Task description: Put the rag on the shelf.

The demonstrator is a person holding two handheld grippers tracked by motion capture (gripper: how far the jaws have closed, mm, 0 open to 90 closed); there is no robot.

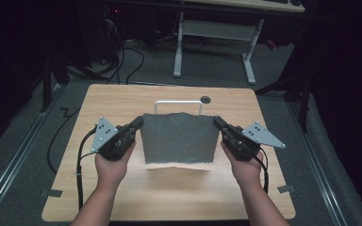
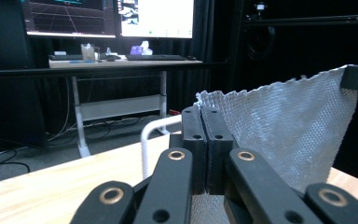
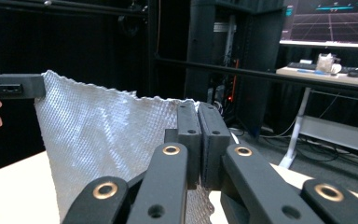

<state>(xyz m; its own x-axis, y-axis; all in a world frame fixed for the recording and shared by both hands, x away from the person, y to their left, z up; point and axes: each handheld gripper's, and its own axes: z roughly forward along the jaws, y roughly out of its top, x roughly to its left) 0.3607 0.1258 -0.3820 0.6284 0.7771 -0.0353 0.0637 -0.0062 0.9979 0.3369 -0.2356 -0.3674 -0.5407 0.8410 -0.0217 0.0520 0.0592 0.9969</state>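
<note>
The light wooden tabletop (image 1: 122, 101) took up most of the high view. Hanging over its middle was the grey square waffle-weave cloth (image 1: 179, 137), pulled out flat between the two tools with its bottom edge clear of the wood. The left gripper (image 1: 138, 123) sat at 9 o'clock of the cloth with its jaws clamped tight on the top corner. The right gripper (image 1: 218, 122) did the same at 3 o'clock. Behind the cloth, at 12 o'clock, stood a thin white wire rack (image 1: 178, 104), shaped like a hoop.

My take on doing this well: keep both corners level and the top edge taut so it doesn't sag, then carry it toward 12 o'clock high enough to clear the bar. Draping seems the likely goal.
</note>
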